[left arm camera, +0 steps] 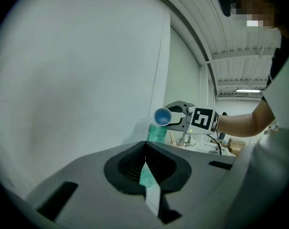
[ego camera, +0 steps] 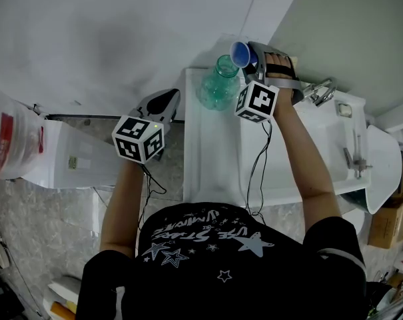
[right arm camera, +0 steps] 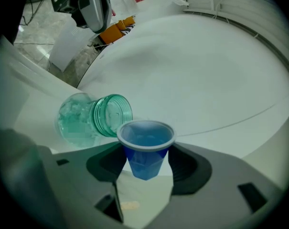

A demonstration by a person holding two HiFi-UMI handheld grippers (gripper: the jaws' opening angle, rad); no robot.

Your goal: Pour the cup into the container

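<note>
The left gripper (ego camera: 164, 101) hangs left of the counter, its jaws almost together with nothing in them. It is well apart from the work and blocks nothing. Farther out, the right gripper (right arm camera: 146, 165) is clamped on the sides of a small blue cup (right arm camera: 146, 147) with a pale rim, its jaws held wide. The cup is tipped over with its mouth facing left, just above the open mouth of a green glass jar (ego camera: 218, 89). The jar stands upright on the white counter (ego camera: 214, 159). A metal tap (ego camera: 321, 91) sits to the right. A plain white wall (ego camera: 121, 25) lies beyond, with speckled floor (ego camera: 28, 212) below.
</note>
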